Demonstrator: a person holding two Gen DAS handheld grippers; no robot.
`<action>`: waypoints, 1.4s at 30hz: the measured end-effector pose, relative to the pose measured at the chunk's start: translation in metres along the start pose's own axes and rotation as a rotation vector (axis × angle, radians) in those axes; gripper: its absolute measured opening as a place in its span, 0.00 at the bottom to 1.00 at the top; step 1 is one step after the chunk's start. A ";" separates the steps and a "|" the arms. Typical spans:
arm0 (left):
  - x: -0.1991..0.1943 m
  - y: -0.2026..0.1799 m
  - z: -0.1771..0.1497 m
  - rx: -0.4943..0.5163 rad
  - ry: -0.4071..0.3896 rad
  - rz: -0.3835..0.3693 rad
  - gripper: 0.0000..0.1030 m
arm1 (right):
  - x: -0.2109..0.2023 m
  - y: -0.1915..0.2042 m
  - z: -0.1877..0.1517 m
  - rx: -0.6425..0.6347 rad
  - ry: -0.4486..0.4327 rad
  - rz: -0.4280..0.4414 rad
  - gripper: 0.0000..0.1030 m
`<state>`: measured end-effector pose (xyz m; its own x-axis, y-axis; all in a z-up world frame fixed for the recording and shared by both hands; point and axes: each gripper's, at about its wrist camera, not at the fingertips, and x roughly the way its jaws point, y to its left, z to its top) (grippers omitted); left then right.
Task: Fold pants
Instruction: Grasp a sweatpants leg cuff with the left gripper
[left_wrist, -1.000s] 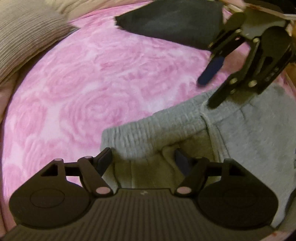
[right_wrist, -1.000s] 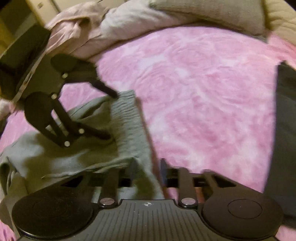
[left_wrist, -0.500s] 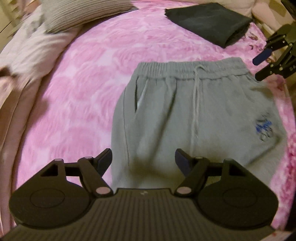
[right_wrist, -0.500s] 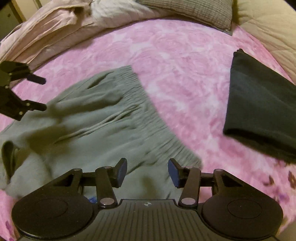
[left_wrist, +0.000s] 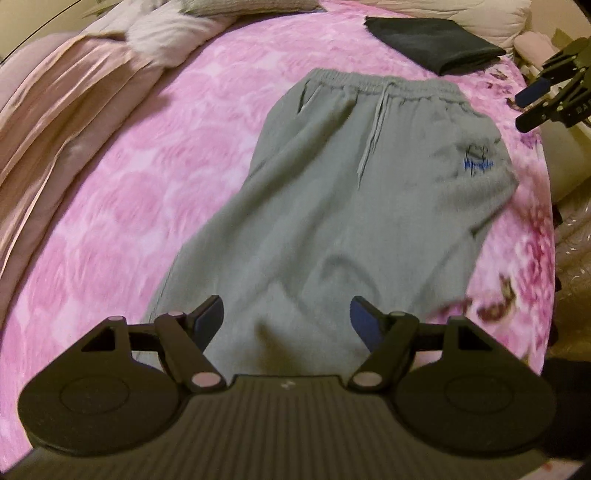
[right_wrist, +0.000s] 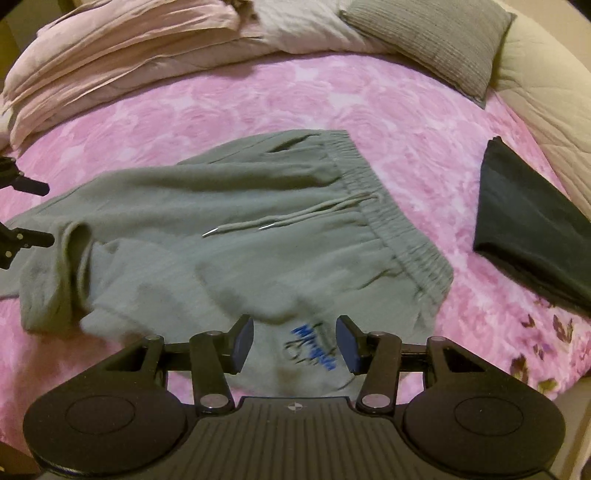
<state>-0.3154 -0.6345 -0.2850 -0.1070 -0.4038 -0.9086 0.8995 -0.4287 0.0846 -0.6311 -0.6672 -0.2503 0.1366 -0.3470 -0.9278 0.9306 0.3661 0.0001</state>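
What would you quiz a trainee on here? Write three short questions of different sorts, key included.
1. True or false: the grey sweatpants lie spread on the pink bedspread, with neither gripper holding them.
2. Multiple choice: the folded dark garment lies (A) on top of the sweatpants, (B) beyond the waistband, apart from it, (C) on the grey pillow.
3. Fill in: the blue logo shows between the fingers of the ____ gripper.

Key
1. True: the left gripper and the right gripper both stand open above the cloth.
2. B
3. right
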 end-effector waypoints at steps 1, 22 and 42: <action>-0.004 0.001 -0.009 -0.009 0.003 0.007 0.70 | -0.001 0.008 -0.003 -0.007 0.005 0.004 0.45; 0.027 -0.079 -0.154 -0.104 0.100 0.152 0.71 | 0.076 0.154 -0.036 -0.621 -0.074 0.246 0.56; -0.021 -0.068 -0.124 -0.003 0.136 0.170 0.25 | 0.054 0.108 -0.048 -0.461 -0.052 0.192 0.57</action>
<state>-0.3218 -0.4966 -0.3227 0.1049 -0.3571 -0.9282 0.9009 -0.3612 0.2408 -0.5397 -0.6045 -0.3181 0.3188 -0.2744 -0.9072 0.6419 0.7667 -0.0063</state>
